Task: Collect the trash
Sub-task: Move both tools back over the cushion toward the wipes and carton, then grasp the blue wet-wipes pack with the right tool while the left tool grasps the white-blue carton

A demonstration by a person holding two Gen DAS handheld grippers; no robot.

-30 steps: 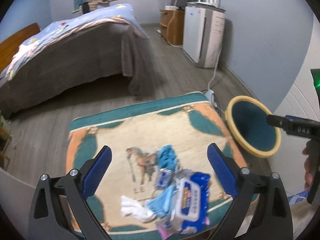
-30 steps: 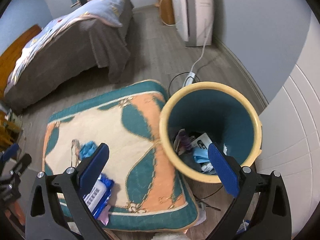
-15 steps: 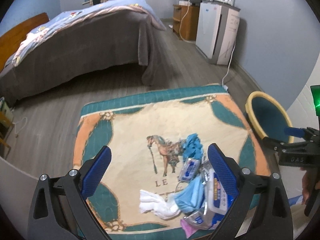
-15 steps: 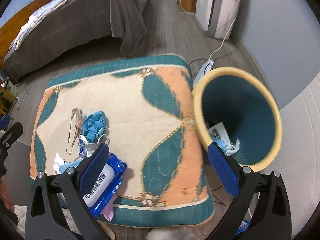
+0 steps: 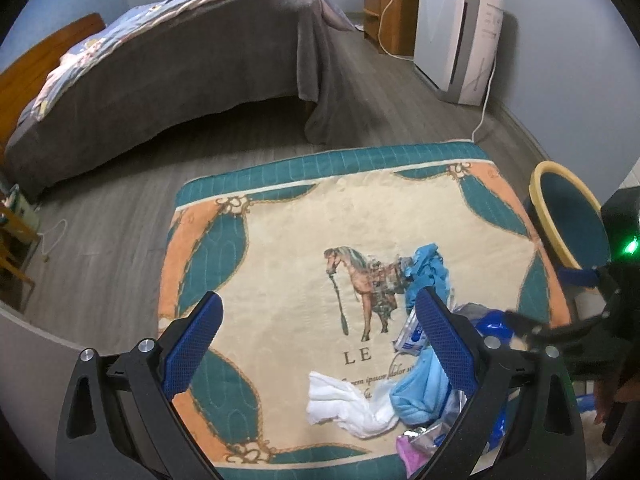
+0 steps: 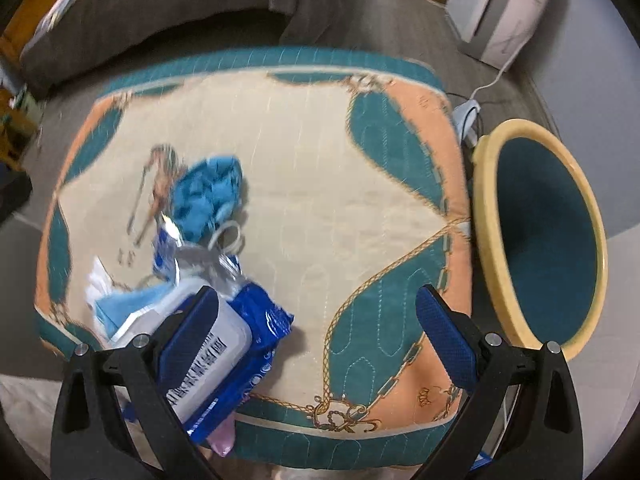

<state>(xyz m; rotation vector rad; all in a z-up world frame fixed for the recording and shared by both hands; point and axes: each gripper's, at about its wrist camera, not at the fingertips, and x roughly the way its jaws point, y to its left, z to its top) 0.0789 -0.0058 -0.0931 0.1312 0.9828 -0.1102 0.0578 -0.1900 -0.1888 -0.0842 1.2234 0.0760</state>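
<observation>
Two wide-open, empty tools [image 5: 318, 326] [image 6: 316, 318] over crinkly plastic wipes pack [image 6: 240, 344], quilted cushion [image 6: 320, 184], round yellow-rimmed bin [image 6: 540, 240].

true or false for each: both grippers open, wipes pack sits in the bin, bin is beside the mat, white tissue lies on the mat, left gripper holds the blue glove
1. Both the left gripper and right gripper are open: true.
2. The wipes pack sits in the bin: false, it lies on the mat.
3. The bin stands beside the mat: true.
4. A white tissue lies on the mat: true.
5. The left gripper holds the blue glove: false, its fingers hold nothing.
</observation>
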